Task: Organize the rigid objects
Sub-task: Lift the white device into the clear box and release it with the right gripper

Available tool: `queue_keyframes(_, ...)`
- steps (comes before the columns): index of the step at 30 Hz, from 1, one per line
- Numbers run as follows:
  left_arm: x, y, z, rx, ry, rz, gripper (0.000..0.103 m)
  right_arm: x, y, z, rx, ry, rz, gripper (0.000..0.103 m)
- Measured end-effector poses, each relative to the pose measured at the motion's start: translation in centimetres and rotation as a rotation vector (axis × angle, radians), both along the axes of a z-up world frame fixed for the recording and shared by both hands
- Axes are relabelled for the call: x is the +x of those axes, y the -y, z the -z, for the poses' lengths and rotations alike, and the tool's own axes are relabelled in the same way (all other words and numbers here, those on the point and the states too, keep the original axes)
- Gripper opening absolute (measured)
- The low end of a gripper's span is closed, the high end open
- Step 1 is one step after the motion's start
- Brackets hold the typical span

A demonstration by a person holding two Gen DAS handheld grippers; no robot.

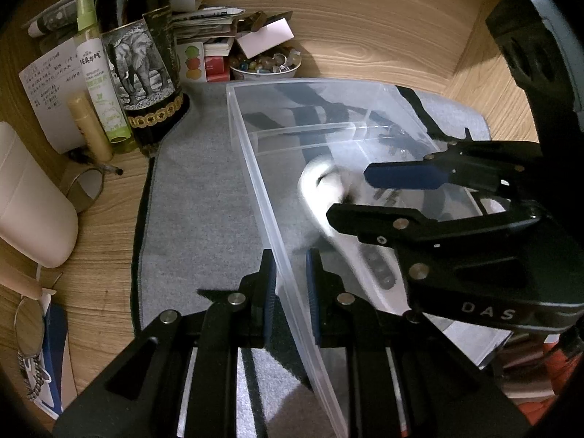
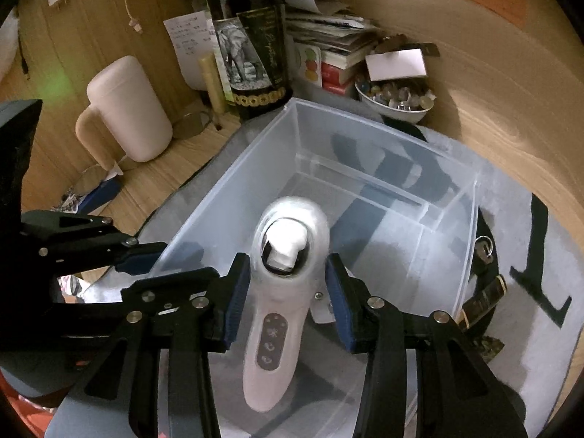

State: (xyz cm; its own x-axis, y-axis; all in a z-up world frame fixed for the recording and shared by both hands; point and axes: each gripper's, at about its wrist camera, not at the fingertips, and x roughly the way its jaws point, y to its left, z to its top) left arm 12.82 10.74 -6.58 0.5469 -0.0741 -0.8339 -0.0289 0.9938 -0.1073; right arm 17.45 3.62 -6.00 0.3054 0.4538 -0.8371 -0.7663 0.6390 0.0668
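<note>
A clear plastic bin [image 1: 252, 168] stands on a grey mat [image 1: 197, 200]. My left gripper [image 1: 291, 284] is shut on the bin's near left wall, one pad on each side of it; it also shows at the bin's left rim [image 2: 146, 259] in the right wrist view. A white handheld device [image 2: 272, 332] with a row of buttons and a round head lies lengthwise inside the bin [image 2: 219, 189], blurred. My right gripper [image 2: 286, 292] hangs over it inside the bin, fingers on either side of its neck with a small gap at each pad, so it is open.
Behind the bin stand a dark bottle with an elephant label [image 1: 142, 65], a green spray bottle [image 1: 102, 84], a bowl of beads [image 1: 266, 65] and stacked books [image 2: 335, 51]. A white jug [image 2: 127, 109] sits left. A black strap with a key [image 2: 485, 255] lies right of the bin.
</note>
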Motion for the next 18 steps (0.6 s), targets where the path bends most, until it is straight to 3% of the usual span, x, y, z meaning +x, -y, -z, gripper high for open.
queue_keyframes(4,0.1,0.0,0.1,0.000,0.000,0.000,0.016,-0.3,0.2,-0.5,-0.003,0.041,0.002,0.052)
queue_keyframes(15,0.3,0.1,0.3,0.009,-0.004,-0.001,0.016,-1.4,2.5,-3.0,0.028,0.151,0.028,0.054)
queue_keyframes(18,0.3,0.1,0.2,0.013,-0.004,-0.001,0.016,-1.8,3.5,-3.6,0.033,0.185,0.046,0.059)
